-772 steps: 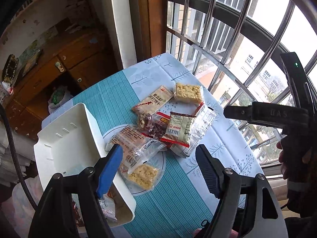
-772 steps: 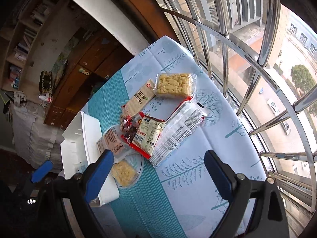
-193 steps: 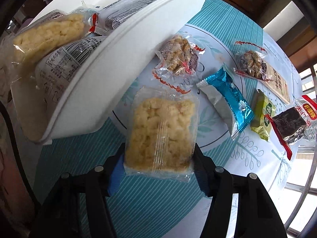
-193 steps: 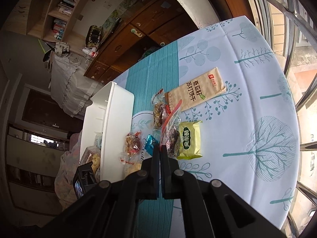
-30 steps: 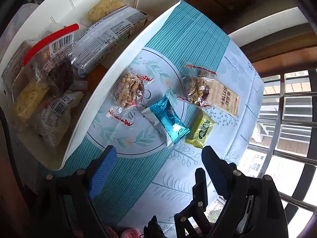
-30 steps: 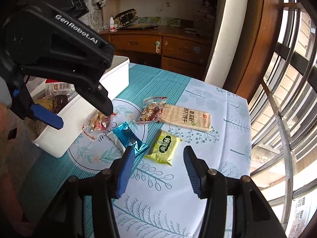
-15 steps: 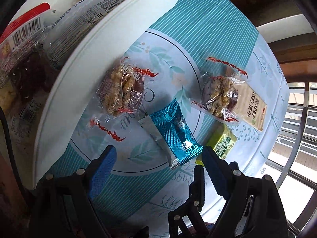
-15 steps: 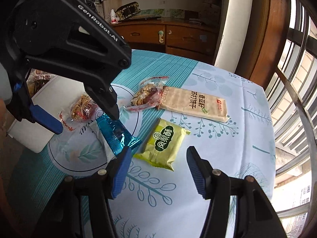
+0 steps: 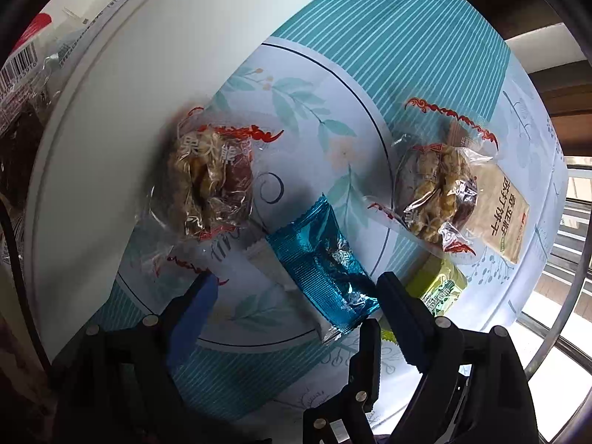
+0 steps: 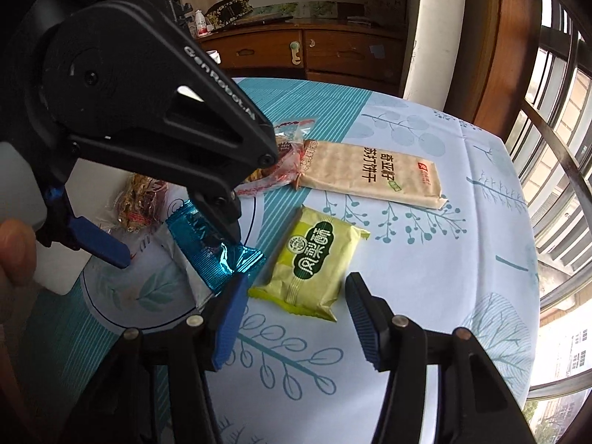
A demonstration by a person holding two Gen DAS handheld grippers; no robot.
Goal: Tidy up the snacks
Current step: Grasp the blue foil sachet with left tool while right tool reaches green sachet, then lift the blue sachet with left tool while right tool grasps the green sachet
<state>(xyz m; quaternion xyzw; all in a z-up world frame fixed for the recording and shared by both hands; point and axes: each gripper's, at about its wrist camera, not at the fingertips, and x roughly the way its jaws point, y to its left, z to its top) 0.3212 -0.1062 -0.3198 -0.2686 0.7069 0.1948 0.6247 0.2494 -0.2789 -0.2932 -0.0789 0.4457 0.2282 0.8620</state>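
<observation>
Left gripper (image 9: 292, 292) is hanging wide open, straddling the blue packet (image 9: 320, 264), none pressing yet. Right gripper (image 10: 294, 298) is closing around the green packet (image 10: 314, 259), pads short of contact. Beyond, the white bin (image 9: 159, 48) is receiving sorted snacks.

A round table draped in a cloth (image 10: 462, 229), pale blue with printed trees and leaves, a teal striped band crossing it and a circular leaf motif in the middle. On the circle lie a blue foil snack packet (image 9: 322, 262) and a clear-wrapped nut brittle piece (image 9: 211, 181), the latter against the white plastic bin (image 9: 122, 85) that stands at the table's edge. A second clear-wrapped brittle (image 9: 436, 192) sits on the circle's rim, overlapping the end of a long beige cracker pack (image 10: 373, 174). A green pastry packet (image 10: 314, 259) lies just beside the blue one, toward the window-side edge.
</observation>
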